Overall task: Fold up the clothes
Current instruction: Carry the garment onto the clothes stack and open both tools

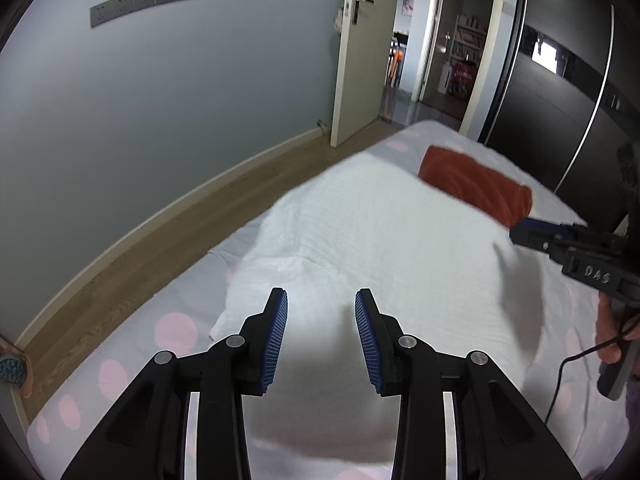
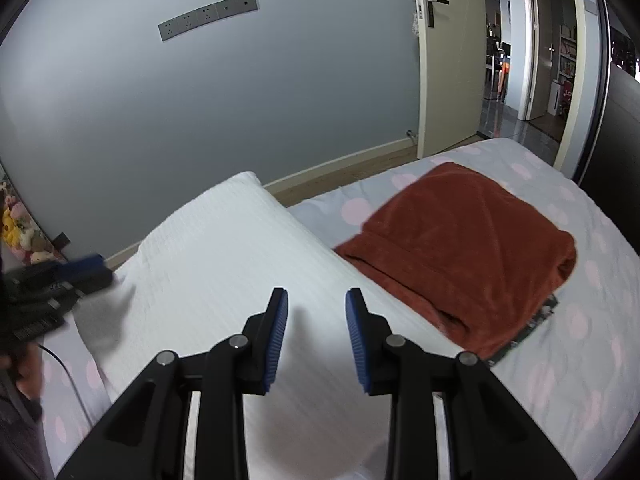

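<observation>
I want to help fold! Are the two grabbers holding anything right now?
No. The left gripper and right gripper both stand open above the white ribbed cloth, nothing between their blue pads.

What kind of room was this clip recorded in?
Most likely a home bedroom: a bed with a polka-dot sheet, a dark sliding wardrobe beside it, and an open door onto a hallway.

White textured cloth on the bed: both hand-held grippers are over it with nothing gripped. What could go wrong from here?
1. The white cloth looks thick and layered; a pinch by the left hand-held gripper may catch only the top layer.
2. The folded rust-red towel lies right beside it, so dragging could disturb that pile.
3. The right hand-held gripper trails a black cable that might snag on fabric.
</observation>
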